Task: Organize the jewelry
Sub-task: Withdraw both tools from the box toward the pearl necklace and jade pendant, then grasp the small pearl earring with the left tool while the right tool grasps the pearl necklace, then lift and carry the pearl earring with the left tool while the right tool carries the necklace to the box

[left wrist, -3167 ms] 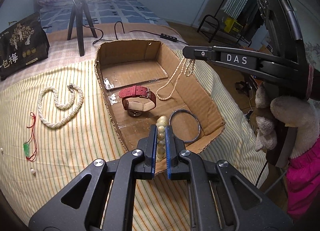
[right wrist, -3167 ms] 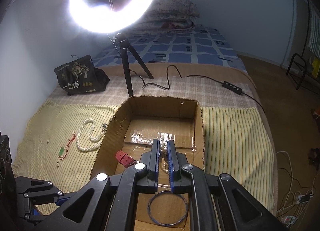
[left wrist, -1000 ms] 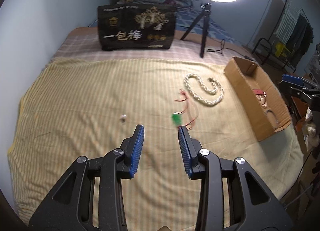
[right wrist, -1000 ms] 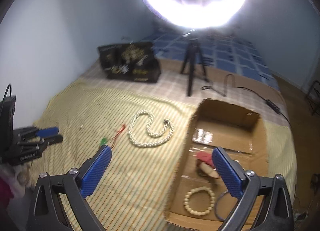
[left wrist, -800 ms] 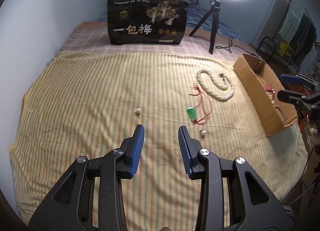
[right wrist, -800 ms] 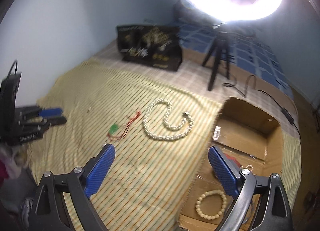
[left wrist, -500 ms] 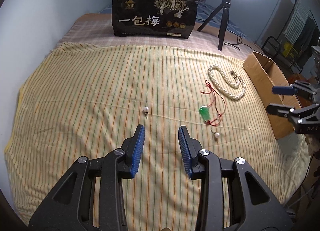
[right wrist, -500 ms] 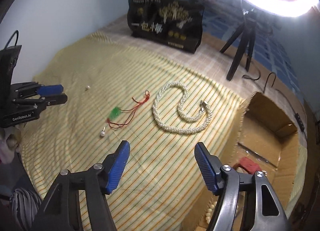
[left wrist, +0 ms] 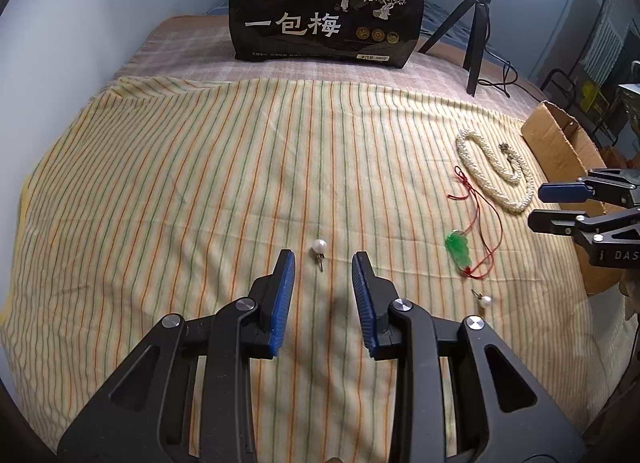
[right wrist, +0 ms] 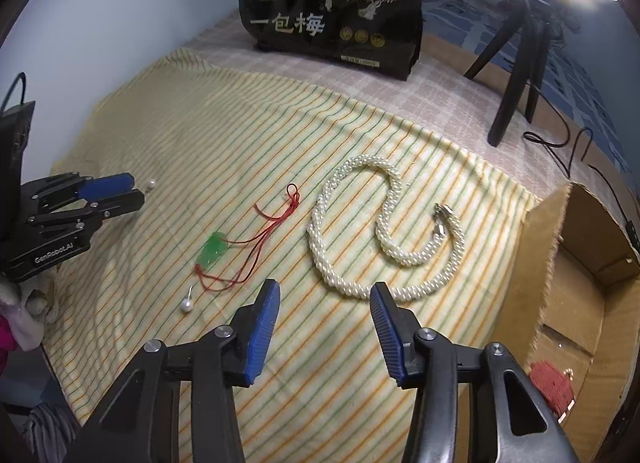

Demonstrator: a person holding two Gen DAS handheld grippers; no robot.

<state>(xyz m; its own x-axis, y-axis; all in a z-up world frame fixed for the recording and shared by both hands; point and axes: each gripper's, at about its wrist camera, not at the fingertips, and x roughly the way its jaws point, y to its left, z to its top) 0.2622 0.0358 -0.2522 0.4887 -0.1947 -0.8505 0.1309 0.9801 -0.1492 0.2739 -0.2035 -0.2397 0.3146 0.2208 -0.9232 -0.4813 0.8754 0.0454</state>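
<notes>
My left gripper (left wrist: pixel 323 263) gapes just short of the pearl earring (left wrist: pixel 319 245), lined up to pinch it for the box (right wrist: pixel 576 263)

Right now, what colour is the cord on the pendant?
Red. The cord runs from the green pendant; the right wrist view shows it best.

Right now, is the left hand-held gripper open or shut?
Open. The left hand-held gripper has its blue pads apart, holding nothing, with the small white pearl earring lying on the striped cloth just ahead.
</notes>
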